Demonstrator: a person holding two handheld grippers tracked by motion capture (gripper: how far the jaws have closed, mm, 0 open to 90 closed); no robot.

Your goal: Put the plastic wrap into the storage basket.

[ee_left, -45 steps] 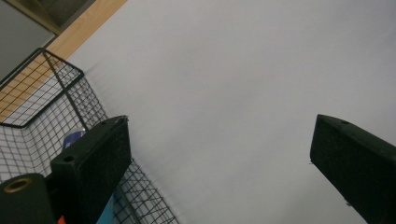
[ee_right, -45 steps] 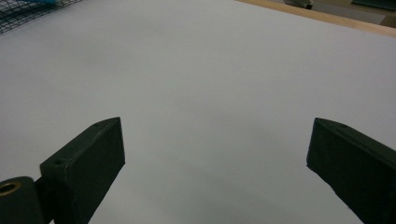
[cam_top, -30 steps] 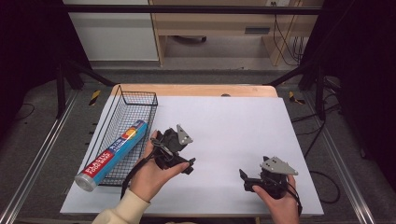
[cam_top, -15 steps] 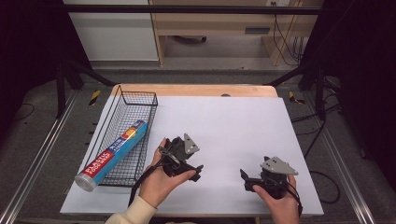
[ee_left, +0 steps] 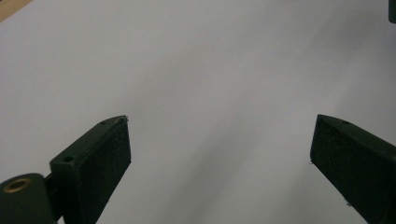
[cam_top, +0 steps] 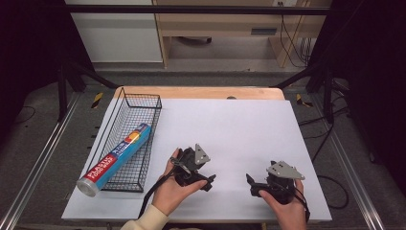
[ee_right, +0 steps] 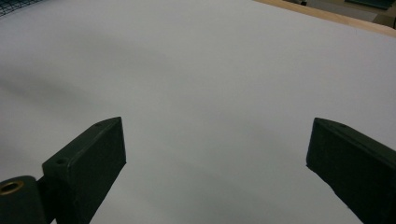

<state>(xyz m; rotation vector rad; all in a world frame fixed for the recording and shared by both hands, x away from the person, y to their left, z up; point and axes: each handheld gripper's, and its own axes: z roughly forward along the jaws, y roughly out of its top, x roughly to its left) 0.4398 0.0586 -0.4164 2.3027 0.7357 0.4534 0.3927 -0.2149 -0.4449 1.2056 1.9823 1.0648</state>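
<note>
1. High view shows the box of plastic wrap [cam_top: 116, 158], blue and red, lying slantwise in the black wire basket [cam_top: 143, 103] at the left edge of the white surface [cam_top: 249, 124]; its near grey end pokes out past the basket's near rim.
2. Left claw [cam_top: 207, 181] is held in the person's left hand [cam_top: 174, 189] just to the right of the basket, near the box but apart from it, with the jaws pointing right across the surface.
3. Left gripper view has the two black jaws standing wide apart over bare white surface, gripping nothing.
4. Right claw [cam_top: 251, 184] sits in the person's right hand [cam_top: 287, 211] toward the near right of the surface, well apart from the box, its grey three-cornered plate on top and its jaws pointing left toward the other claw.
5. Right gripper view likewise shows the jaws spread wide with nothing between them; a strip of the basket's mesh [ee_right: 18, 4] shows in the far left corner and a wooden edge [ee_right: 327, 16] in the far right.
6. Beyond the surface, a wooden bench and cables lie on the floor.
</note>
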